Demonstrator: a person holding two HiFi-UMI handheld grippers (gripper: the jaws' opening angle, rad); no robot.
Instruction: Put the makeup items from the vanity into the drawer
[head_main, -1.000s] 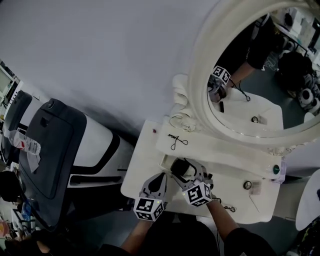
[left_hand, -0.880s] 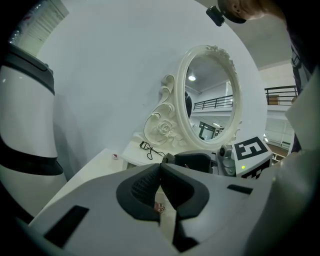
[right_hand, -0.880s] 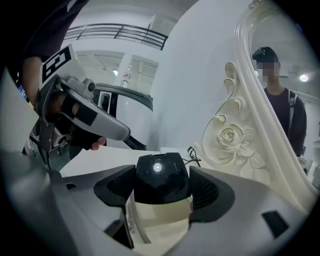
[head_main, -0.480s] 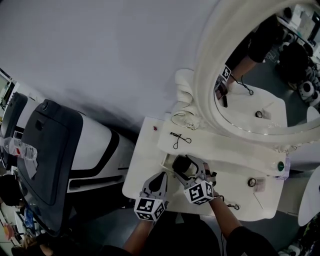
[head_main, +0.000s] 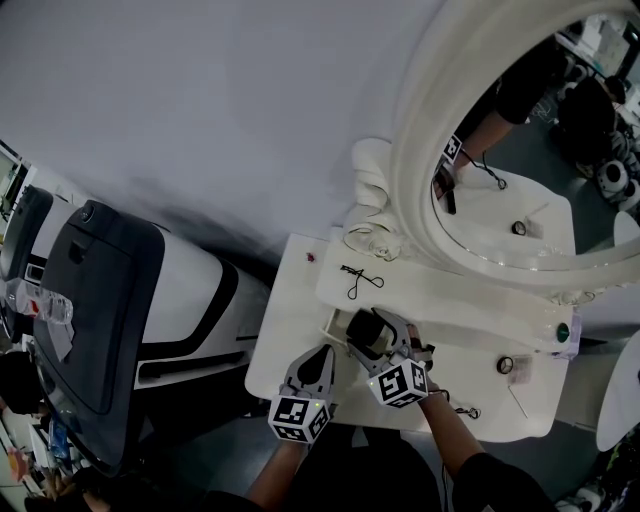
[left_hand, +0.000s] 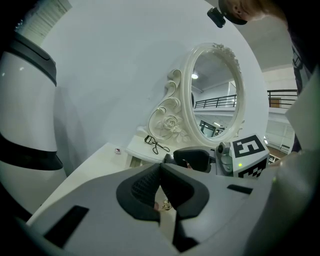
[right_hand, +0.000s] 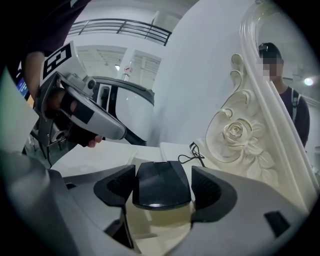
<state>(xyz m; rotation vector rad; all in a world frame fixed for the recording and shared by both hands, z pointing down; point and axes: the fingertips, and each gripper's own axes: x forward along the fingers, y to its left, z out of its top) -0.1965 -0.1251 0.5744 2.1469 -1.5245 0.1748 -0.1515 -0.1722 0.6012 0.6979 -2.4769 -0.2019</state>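
**Right gripper** (right_hand: 163, 194): jaws clamped on a black-topped makeup container (right_hand: 161, 179), one pad on each side of it. The container's body is pale cream below the black top.

**Left gripper** (left_hand: 160, 175): jaws closed together with nothing between them. It is held over the front of the counter (head_main: 285, 335), just left of the right gripper.

**Container, location:** at the mouth of the open drawer (head_main: 332, 322), at the left end of the raised shelf (head_main: 460, 308). Whether it touches the drawer cannot be told.

**Eyelash curler** (head_main: 356, 281): lies flat on the shelf top, behind the drawer and near the carved base of the mirror frame (head_main: 372, 215).

**Small round item** (head_main: 505, 365): on the counter, well to the right and apart from both grippers.

**Change against one second ago:**
- The right gripper and its container sit slightly lower and closer into the drawer opening.
- The left gripper holds the same place with its jaws as before.
- The curler and the round item have not moved.
- Against half a second ago, nothing has visibly changed.
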